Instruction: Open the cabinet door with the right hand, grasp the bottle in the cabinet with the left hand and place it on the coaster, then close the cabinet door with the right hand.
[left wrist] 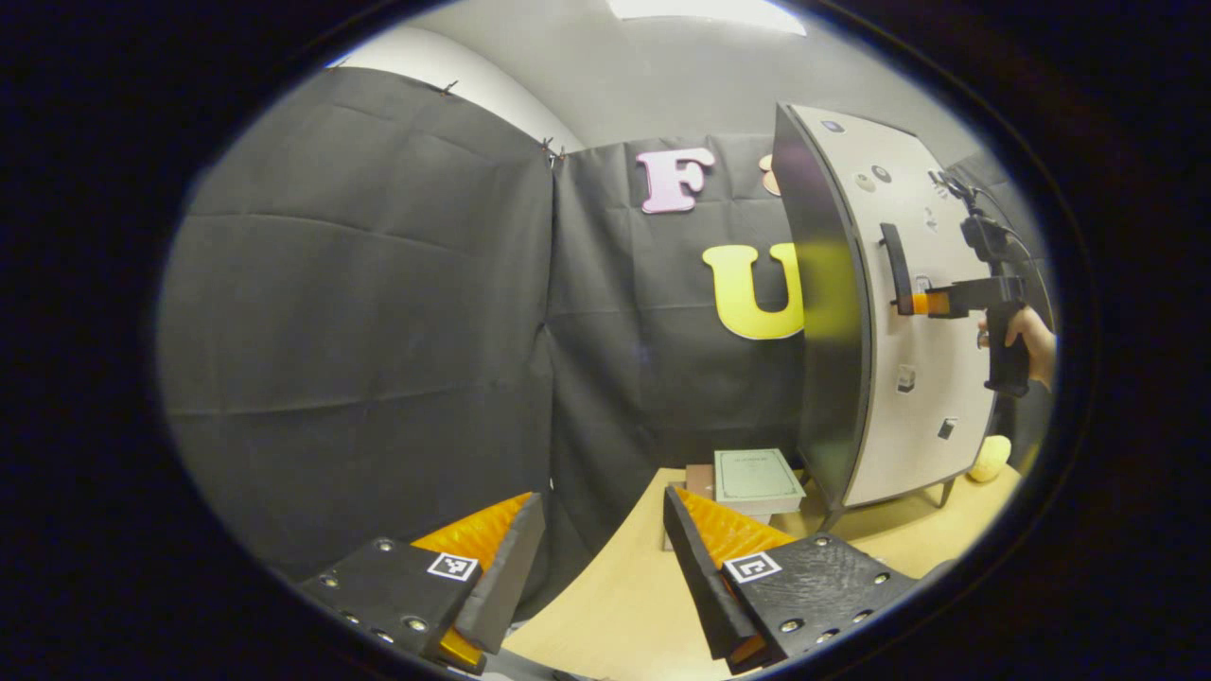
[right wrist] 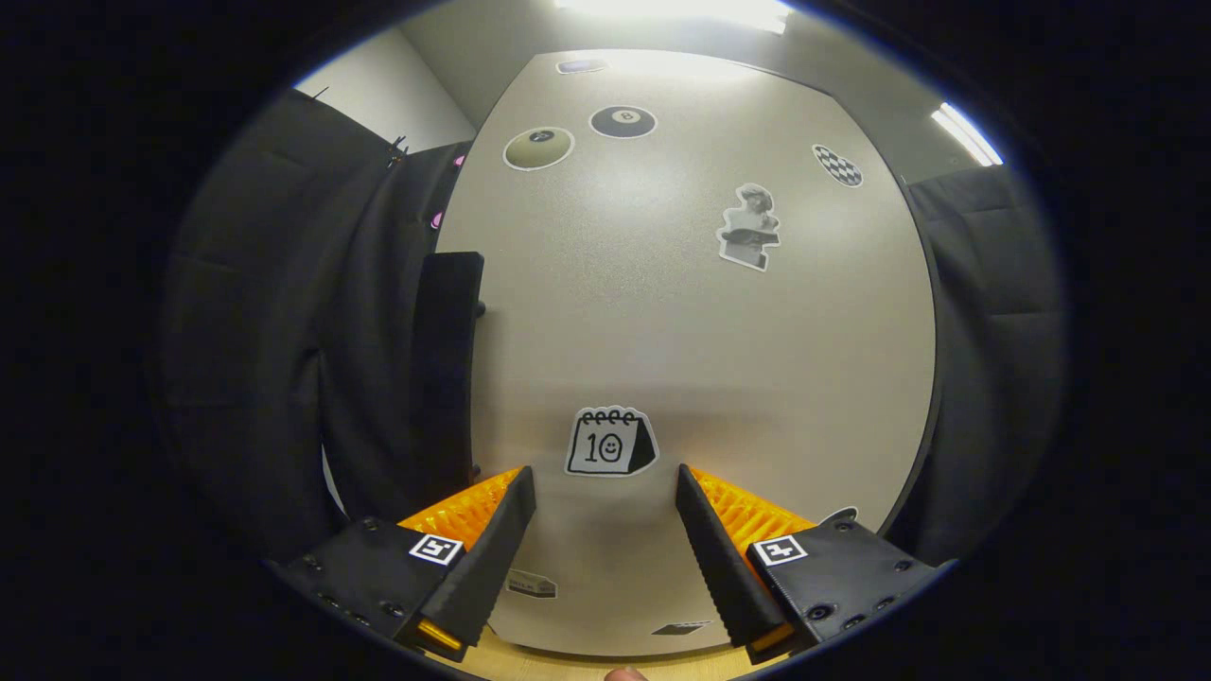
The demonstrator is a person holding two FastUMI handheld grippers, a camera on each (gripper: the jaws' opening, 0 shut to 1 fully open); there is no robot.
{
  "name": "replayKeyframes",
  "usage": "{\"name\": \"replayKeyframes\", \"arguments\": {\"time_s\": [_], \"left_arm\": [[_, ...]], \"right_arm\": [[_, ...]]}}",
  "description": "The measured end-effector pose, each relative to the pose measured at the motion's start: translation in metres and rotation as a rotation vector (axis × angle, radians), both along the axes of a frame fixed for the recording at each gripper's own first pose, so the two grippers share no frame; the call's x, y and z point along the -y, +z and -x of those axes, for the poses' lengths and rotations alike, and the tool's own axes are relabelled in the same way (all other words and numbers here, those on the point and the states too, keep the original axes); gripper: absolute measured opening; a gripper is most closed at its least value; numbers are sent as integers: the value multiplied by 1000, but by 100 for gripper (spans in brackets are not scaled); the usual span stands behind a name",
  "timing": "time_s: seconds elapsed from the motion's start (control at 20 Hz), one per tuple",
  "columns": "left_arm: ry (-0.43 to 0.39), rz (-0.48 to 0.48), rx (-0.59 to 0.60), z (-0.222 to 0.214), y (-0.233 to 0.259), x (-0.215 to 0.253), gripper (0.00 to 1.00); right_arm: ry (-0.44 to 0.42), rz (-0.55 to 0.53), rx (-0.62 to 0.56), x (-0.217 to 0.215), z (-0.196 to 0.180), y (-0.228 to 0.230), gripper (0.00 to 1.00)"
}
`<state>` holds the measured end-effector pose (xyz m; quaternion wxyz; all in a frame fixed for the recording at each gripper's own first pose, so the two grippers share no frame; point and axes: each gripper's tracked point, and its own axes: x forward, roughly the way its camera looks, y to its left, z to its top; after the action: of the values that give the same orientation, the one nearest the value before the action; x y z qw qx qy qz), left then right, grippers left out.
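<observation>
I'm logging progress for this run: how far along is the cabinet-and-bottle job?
Nothing looks done yet: the cabinet door looks shut. In hand: the right gripper is up at the door handle, its fingers apart. Left: opening the door, moving the bottle, closing. The left gripper is open, holding nothing.

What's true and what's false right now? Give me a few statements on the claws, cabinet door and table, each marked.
1. The left claw is open and holds nothing. True.
2. The right claw is shut on the door handle. False: its fingers stand apart, and in the right gripper view the handle lies to their left, not between them.
3. A book lies on the table beside the cabinet. True.
4. The cabinet door has a bare front. False: stickers are on it, among them a calendar sticker.
</observation>
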<state>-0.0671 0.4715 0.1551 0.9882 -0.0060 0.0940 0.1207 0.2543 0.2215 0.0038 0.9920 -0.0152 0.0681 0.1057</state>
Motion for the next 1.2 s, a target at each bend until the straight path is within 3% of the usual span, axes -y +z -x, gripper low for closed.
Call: {"name": "replayKeyframes", "arguments": {"time_s": [0.2,0.55,0.85,1.2], "left_arm": [[-12,-15,10,-4,15,19,76],[-94,-14,52,-17,48,97,76],[-203,-18,93,-28,84,185,77],[-308,0,141,-19,123,285,76]], "right_arm": [[22,-18,33,16,12,20,96],[79,-7,51,74,76,42,97],[39,-16,57,153,121,47,97],[-69,-30,47,263,164,37,97]]}}
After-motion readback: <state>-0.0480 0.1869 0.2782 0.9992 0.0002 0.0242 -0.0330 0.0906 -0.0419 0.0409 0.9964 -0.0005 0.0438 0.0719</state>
